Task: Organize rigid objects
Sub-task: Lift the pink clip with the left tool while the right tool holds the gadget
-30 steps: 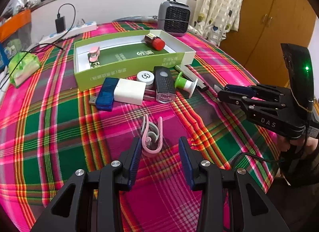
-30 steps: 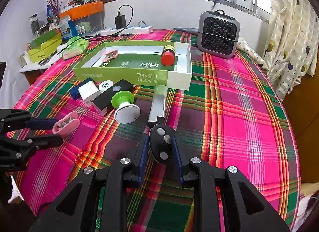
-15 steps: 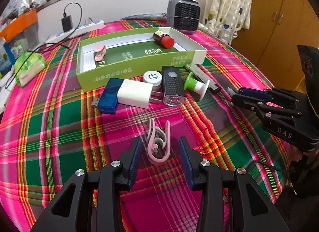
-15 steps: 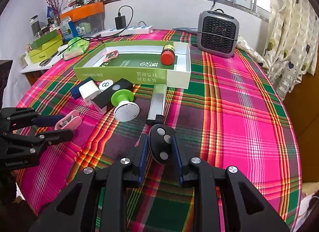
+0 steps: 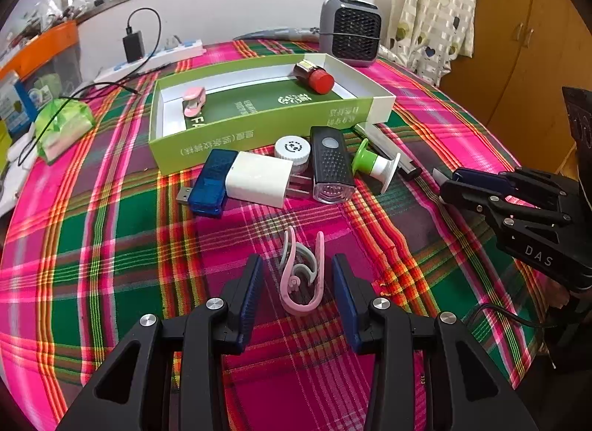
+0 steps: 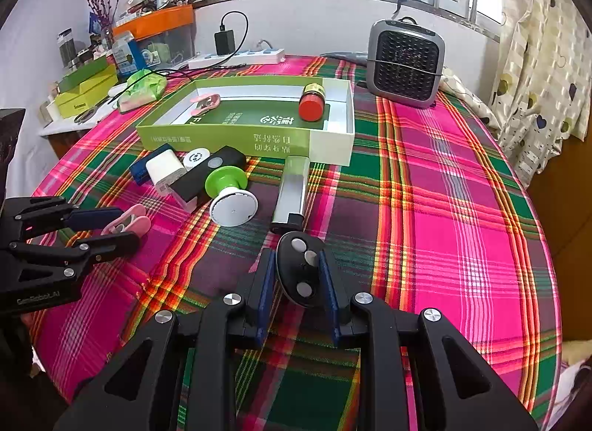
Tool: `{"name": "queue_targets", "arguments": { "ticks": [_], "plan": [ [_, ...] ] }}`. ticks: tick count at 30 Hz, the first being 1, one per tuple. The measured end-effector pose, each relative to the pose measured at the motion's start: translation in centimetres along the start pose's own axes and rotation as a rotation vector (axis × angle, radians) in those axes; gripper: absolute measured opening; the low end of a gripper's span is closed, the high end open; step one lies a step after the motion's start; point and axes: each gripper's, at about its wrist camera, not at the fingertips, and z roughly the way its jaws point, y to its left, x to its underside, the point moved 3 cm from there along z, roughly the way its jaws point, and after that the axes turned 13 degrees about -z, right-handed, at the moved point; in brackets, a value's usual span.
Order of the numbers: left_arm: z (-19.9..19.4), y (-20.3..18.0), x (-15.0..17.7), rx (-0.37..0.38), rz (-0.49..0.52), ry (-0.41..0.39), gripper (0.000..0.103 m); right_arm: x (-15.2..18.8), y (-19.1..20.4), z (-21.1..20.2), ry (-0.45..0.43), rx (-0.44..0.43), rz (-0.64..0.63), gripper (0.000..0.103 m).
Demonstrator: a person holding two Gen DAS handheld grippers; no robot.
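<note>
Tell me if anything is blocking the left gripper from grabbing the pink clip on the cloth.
Nothing visible does. The pink clip lies flat on the cloth, already between the open fingers of the left gripper, with a gap on each side. The blue USB stick and charger lie farther off.

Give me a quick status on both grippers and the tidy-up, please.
Left hand-held gripper open, straddling pink clip on the cloth. Right hand-held gripper shut on black remote. Green box holds two items; nothing blocking.
</note>
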Motion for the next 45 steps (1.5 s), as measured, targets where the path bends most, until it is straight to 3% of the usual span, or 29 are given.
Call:
{"name": "queue_targets", "arguments": {
  "ticks": [16,45],
  "plan": [
    [-0.1,0.3,0.0,-0.032,-0.01,-0.012,0.022,0.0,0.0,0.0,0.001,0.002,0.0,0.026],
    [-1.6,0.5,-1.2,-0.036,-0.033,-0.058,0.022,-0.8,-0.3,-0.9,-0.03,0.007,-0.003,0.025]
  ]
}}
